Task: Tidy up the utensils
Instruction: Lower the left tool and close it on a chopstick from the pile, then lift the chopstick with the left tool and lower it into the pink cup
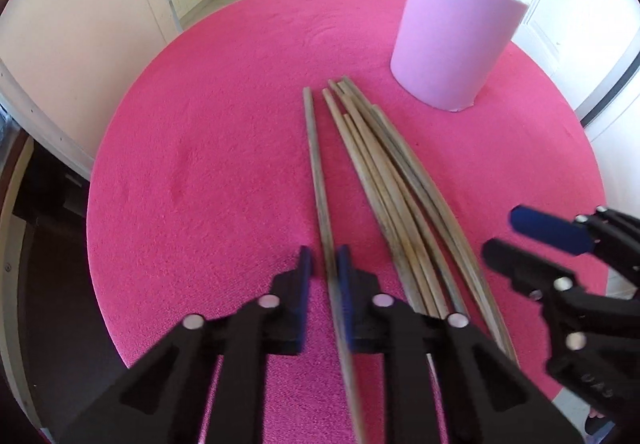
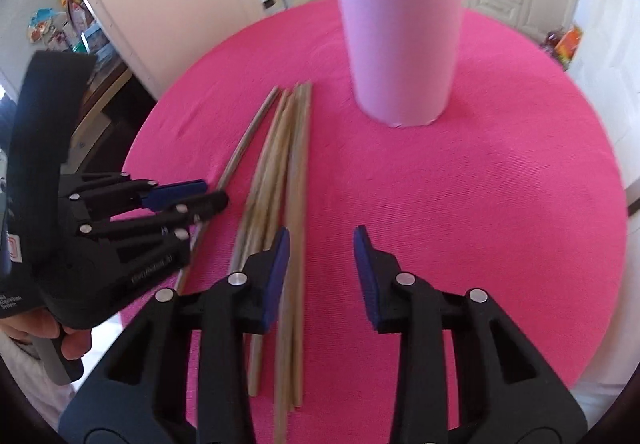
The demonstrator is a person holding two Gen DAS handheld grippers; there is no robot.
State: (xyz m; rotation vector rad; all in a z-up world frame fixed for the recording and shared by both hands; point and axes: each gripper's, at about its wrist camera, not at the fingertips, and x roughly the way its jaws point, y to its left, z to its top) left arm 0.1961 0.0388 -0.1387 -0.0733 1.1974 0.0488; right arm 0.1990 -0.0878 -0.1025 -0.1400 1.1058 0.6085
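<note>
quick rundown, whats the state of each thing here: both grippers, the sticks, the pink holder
left gripper: shut on the single stick
single stick: flat on the mat, apart from the bundle
right gripper: open, nothing between its pads
stick bundle: loose, flat on the mat
pink holder: upright, a few sticks already standing in it
pink mat: spread flat under everything

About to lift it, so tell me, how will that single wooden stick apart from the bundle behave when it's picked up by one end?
The single stick looks thin and rigid, probably light. Gripped near its end by the left gripper, it may droop or pivot. Being round, it could roll on the pink mat.
</note>
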